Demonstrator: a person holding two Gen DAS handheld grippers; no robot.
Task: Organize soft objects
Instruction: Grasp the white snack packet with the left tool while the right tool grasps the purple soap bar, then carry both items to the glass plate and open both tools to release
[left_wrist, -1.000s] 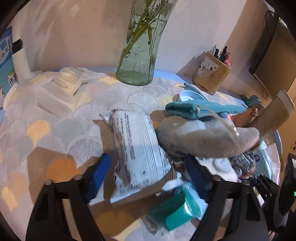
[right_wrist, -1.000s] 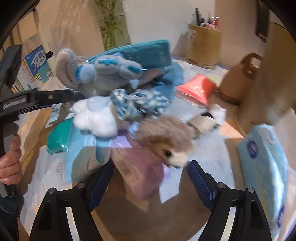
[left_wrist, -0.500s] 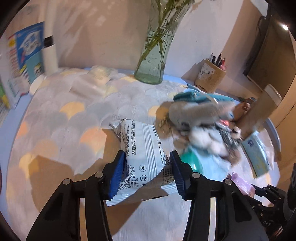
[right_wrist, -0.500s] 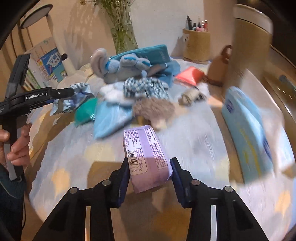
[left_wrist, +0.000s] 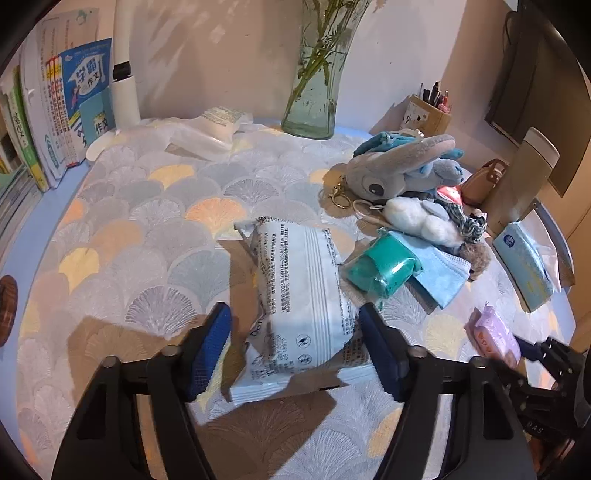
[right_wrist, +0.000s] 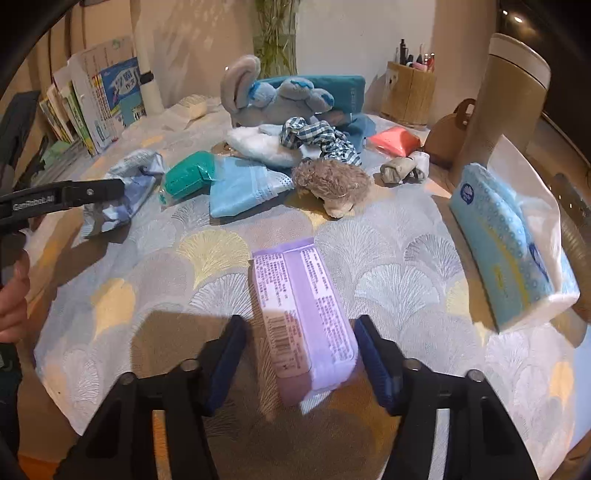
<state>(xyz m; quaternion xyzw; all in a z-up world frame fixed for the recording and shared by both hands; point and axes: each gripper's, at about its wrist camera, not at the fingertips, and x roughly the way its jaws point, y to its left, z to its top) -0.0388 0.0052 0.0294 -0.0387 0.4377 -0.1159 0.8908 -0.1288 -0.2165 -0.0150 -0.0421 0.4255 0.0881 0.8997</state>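
Sorting step: I bring two packs out of far pile to near desk (left_wrist: 140, 236)

Left hand-held gripper (left_wrist: 295, 350) closing around white wipes pack (left_wrist: 299, 306); right pad touches, left pad apart, so not clamped

Right hand-held gripper (right_wrist: 299, 362) opening, releasing purple tissue pack (right_wrist: 306, 317) at near desk edge; left pad clear

Next, by my judgement: I firm left grip or set white pack down, back right off, then go for plush elephant (right_wrist: 273, 96) pile

Both handheld grippers angle steeply downward toward the table. The left gripper (left_wrist: 295, 347) has its blue-padded jaws closing, the right pad touching a white packet between them and the left pad clear of it. The right gripper (right_wrist: 301, 360) has its jaws opening around a purple pack. A bare hand (right_wrist: 13, 291) holds the left gripper's handle.
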